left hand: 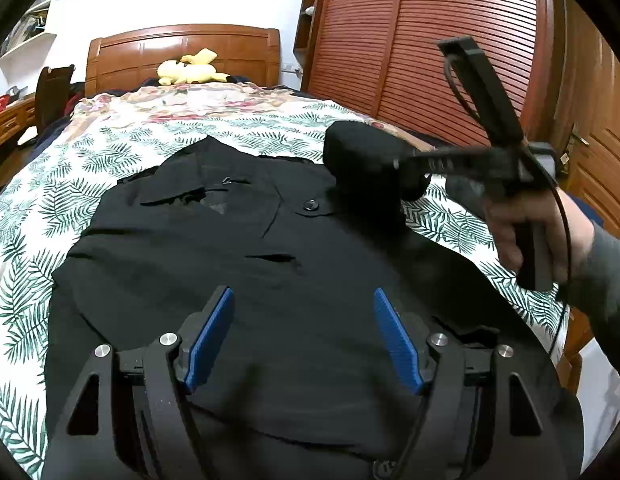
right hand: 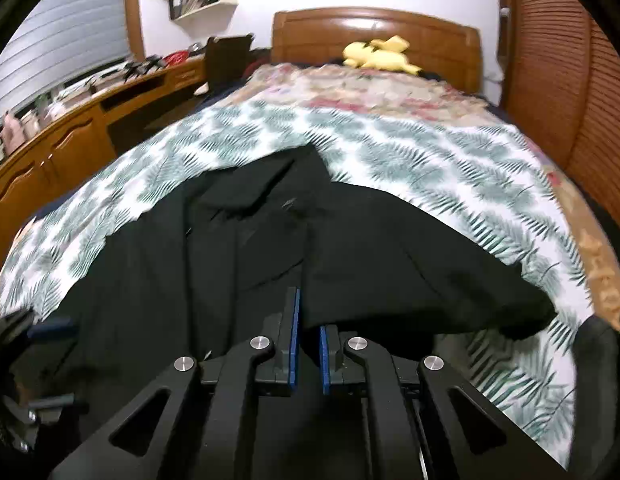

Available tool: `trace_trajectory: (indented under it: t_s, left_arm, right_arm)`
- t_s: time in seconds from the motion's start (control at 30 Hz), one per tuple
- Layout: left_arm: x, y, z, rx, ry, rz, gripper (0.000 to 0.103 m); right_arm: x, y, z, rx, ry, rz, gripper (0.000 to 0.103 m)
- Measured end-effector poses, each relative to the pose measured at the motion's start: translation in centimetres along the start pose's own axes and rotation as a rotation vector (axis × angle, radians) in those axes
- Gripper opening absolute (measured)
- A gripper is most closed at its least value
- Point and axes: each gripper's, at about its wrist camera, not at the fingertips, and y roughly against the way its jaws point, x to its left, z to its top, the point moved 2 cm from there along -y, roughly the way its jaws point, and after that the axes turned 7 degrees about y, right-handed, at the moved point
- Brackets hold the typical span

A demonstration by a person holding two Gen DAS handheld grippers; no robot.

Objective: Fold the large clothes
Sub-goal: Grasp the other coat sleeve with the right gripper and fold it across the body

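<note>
Right claw (right hand: 307,336) clamped on black jacket (right hand: 237,248), left claw (left hand: 303,332) agape above it

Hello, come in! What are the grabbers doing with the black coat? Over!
Left gripper open, hovering over black coat. Right gripper shut on a lifted fold of it. Coat spread on leaf-print bedspread. Nothing in the way.

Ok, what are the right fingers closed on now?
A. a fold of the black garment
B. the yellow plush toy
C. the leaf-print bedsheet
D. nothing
A: in the right wrist view the right gripper has its blue fingers pinched together on a lifted fold of the black garment.
</note>
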Motion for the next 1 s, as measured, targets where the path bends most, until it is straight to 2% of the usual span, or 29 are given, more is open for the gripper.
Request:
trace_trajectory:
  t_s: [0.27, 0.43, 0.57, 0.6, 0.7, 1.0]
  left_arm:
    - [0.4, 0.3, 0.1, -0.005, 0.009, 0.003, 0.073]
    - [0.6, 0.1, 0.1, -0.005, 0.007, 0.009, 0.073]
    - [0.7, 0.2, 0.1, -0.010, 0.005, 0.011, 0.073]
    - [0.7, 0.3, 0.1, -0.012, 0.004, 0.010, 0.073]
    - [0.6, 0.3, 0.2, -0.017, 0.001, 0.009, 0.073]
    - [0.4, 0.6, 0.1, -0.040, -0.011, 0.009, 0.073]
  right_arm:
    - [0.9, -1.7, -1.2, 0.085, 0.008, 0.007, 0.010]
    - [1.9, -2.0, -1.6, 0.114, 0.015, -0.006, 0.018]
    - [2.7, 0.0, -2.4, 0.107, 0.003, -0.010, 0.033]
    - [2.4, 0.5, -2.6, 0.097, -0.004, -0.013, 0.039]
    - [1.0, 1.8, -2.6, 0.064, -0.022, -0.046, 0.047]
    - [-4.6, 2.7, -2.1, 0.042, -0.078, -0.198, 0.058]
